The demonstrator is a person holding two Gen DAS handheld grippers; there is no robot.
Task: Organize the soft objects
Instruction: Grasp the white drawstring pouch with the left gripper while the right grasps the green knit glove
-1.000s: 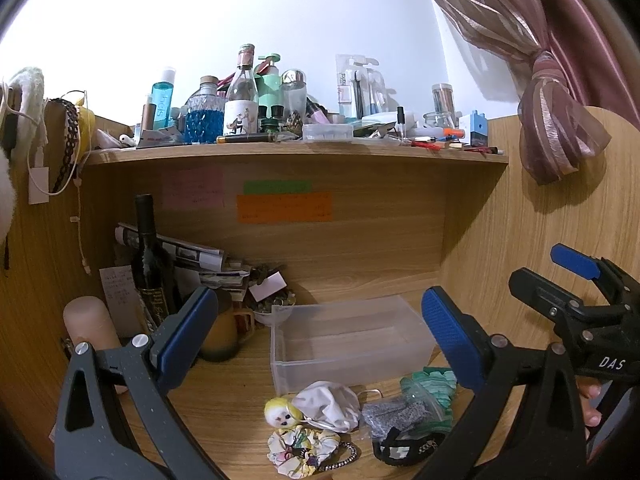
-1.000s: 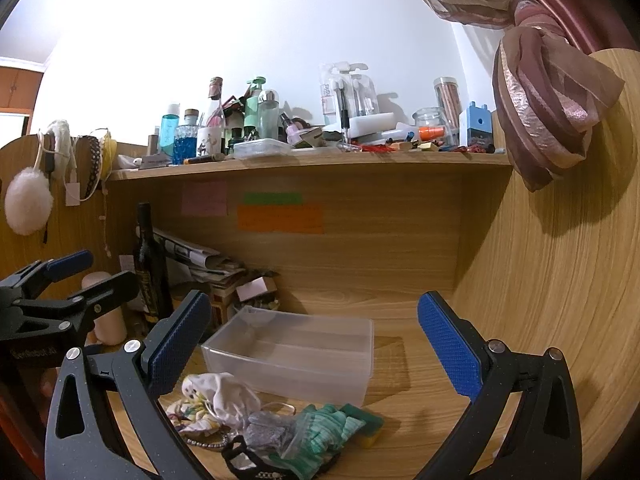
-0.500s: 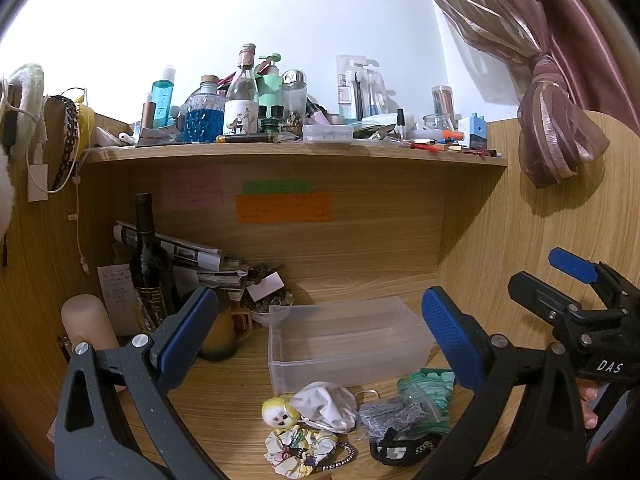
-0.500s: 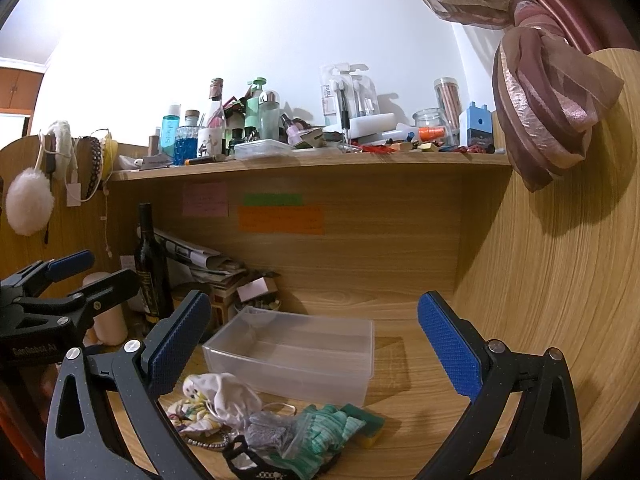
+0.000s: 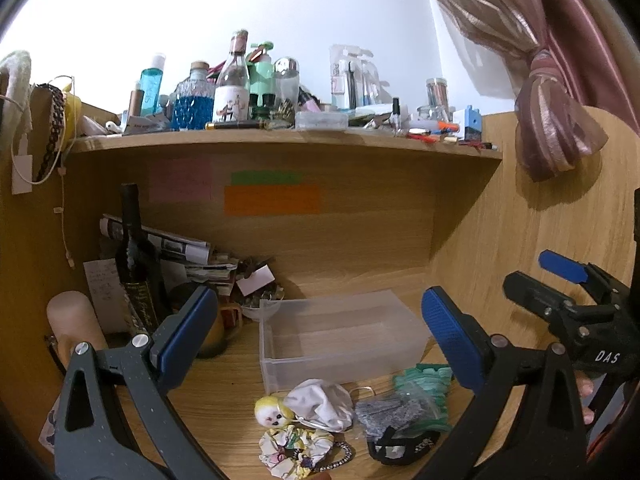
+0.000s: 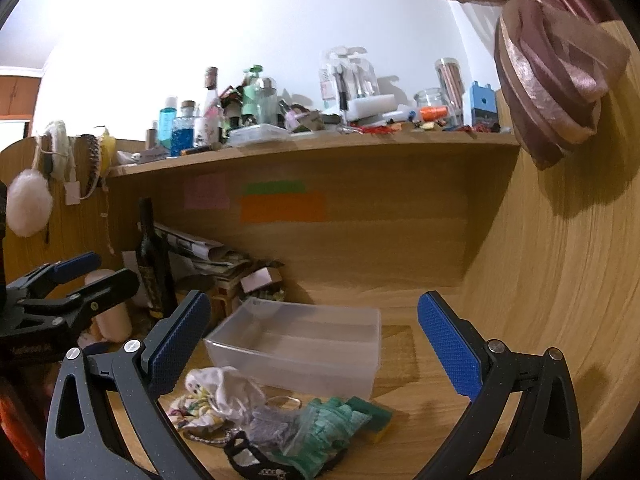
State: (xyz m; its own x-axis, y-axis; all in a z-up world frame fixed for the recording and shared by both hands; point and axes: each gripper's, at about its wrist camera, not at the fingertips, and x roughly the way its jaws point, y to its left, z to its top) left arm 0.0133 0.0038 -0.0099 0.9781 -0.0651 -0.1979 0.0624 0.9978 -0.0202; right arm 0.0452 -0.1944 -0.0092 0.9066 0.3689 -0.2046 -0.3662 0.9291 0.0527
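Wood-grain desk (image 5: 224, 408) and its back panel fill both views, with a cluttered shelf (image 5: 280, 138) of bottles overhead and a tied pink curtain (image 5: 552, 128) at the right. Take the clear plastic bin (image 5: 340, 336) as your landmark: since a second ago almost nothing has shifted, only a slight drift of both cameras, so no soft item has been lifted and the bin is still empty. Your left gripper (image 5: 316, 328) hangs above the bin with its blue ribbed pads wide apart and nothing between them; your right gripper (image 6: 312, 340) is likewise spread wide and holds nothing. The pile lies just in front of the bin, touching its near wall: a crumpled white cloth (image 5: 320, 400), a small yellow-haired doll head (image 5: 272, 410), a floral fabric scrunchie (image 5: 296, 446), a limp grey knit piece in a crinkly bag (image 5: 392, 412), folded green textile (image 5: 424, 380) and a black strap (image 5: 400, 444). All look light and floppy, likely to sag when pinched. The bin is rigid, translucent and rectangular, open at the top. Judging from this, the task has barely begun.
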